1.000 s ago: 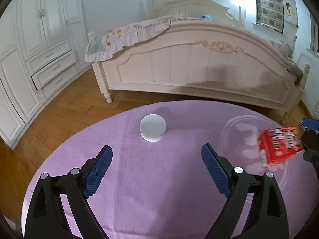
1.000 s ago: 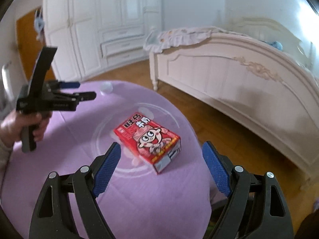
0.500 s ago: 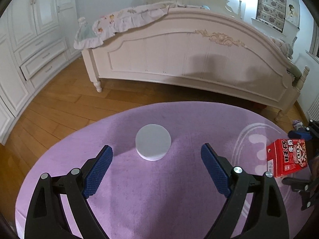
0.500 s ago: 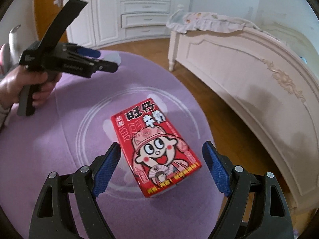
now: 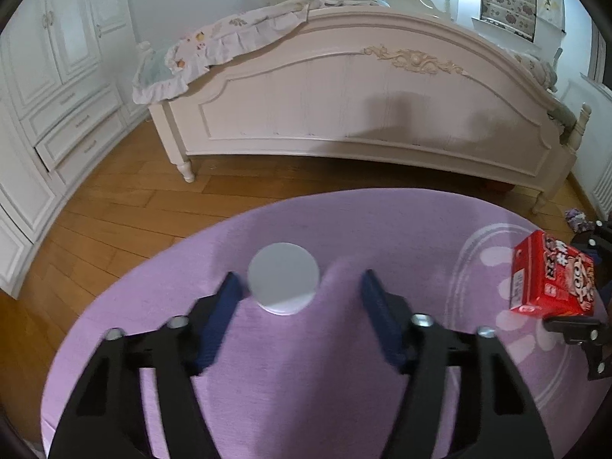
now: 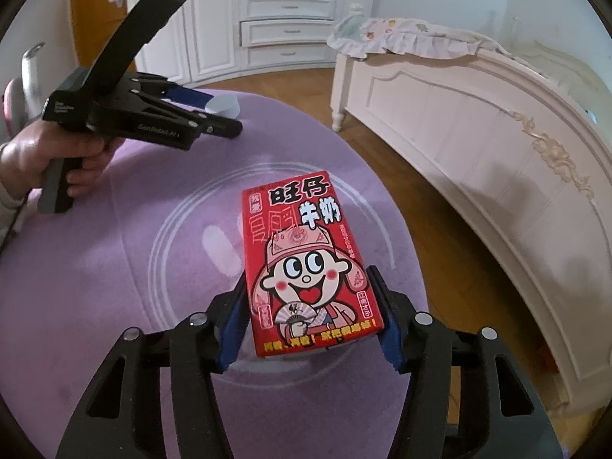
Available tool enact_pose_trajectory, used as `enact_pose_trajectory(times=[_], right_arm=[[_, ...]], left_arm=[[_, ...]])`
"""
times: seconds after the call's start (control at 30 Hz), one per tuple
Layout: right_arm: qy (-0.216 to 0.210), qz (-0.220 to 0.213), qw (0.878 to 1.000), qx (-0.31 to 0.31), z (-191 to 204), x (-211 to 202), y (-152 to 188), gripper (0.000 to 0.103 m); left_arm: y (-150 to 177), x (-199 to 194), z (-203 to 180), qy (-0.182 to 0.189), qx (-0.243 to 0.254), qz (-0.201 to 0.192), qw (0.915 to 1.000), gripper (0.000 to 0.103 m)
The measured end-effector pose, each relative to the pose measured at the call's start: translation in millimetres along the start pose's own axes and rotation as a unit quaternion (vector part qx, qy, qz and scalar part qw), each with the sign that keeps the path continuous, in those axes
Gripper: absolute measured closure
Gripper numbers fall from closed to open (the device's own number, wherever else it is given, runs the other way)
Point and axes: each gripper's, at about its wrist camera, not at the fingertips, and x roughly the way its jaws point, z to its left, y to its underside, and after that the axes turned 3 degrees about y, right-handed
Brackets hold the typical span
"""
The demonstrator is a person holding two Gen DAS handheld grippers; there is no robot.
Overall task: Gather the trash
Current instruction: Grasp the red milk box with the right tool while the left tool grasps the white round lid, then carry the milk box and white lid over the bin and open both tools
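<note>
Carton (image 6: 306,264) first: your right hand-held gripper (image 6: 310,319) has just been closing, and its blue pads now sit against both long sides of the red milk carton near its lower end, so you have it clamped. The carton's printed face with the cartoon boy is turned up toward the camera, over the white ring pattern on the purple rug (image 6: 95,267).

Your left hand-held gripper (image 5: 300,298) has also just been closing, and the white round lid (image 5: 283,277) lies flat on the rug between its tips. The left pad (image 5: 225,306) looks to be touching the lid's edge, while the right pad stands clear of it, so you have no grip on it there. From the right wrist view your hand (image 6: 49,160) holds that gripper's handle, pointed down at the lid by the rug's far edge.

The bed (image 5: 363,114) stands beyond the rug, on the wooden floor (image 5: 114,210).
</note>
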Motion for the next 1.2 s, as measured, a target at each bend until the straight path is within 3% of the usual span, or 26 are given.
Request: enact_pose_trajectory(times=[0.07, 0.1, 0.17, 0.5, 0.63, 0.9, 1.2], right_arm=[[-0.009, 0.000, 1.000, 0.016, -2.6, -3.5, 0.7, 0.051], [-0.022, -0.001, 0.999, 0.030, -4.0, -6.3, 2.0, 0.051], [-0.045, -0.009, 0.997, 0.060, -4.2, -14.1, 4.5, 0.051], [-0.087, -0.031, 0.988, 0.122, 20.6, -36.3, 14.7, 0.051], [-0.093, -0.053, 0.979, 0.174, 29.5, -55.1, 29.4, 0.051], [-0.093, -0.103, 0.951, 0.278, 35.8, -97.0, 67.7, 0.051], [-0.085, -0.136, 0.922, 0.351, 31.5, -143.2, 130.6, 0.051]], left_arm=[[-0.2, -2.3, 10.0, 0.008, -0.017, -0.008, 0.9998, 0.065], [0.1, -3.9, 17.4, 0.024, -0.031, -0.013, 0.9992, 0.067], [0.8, -5.0, 27.0, 0.050, -0.048, -0.018, 0.9974, 0.067], [14.0, -17.5, 26.5, 0.060, -0.036, -0.018, 0.9974, 0.068], [24.5, -31.3, 16.1, 0.066, -0.026, -0.022, 0.9973, 0.068], [48.2, -94.0, -41.9, 0.110, 0.003, -0.060, 0.9921, 0.068], [66.9, -127.3, -121.8, 0.135, 0.042, -0.074, 0.9872, 0.067]])
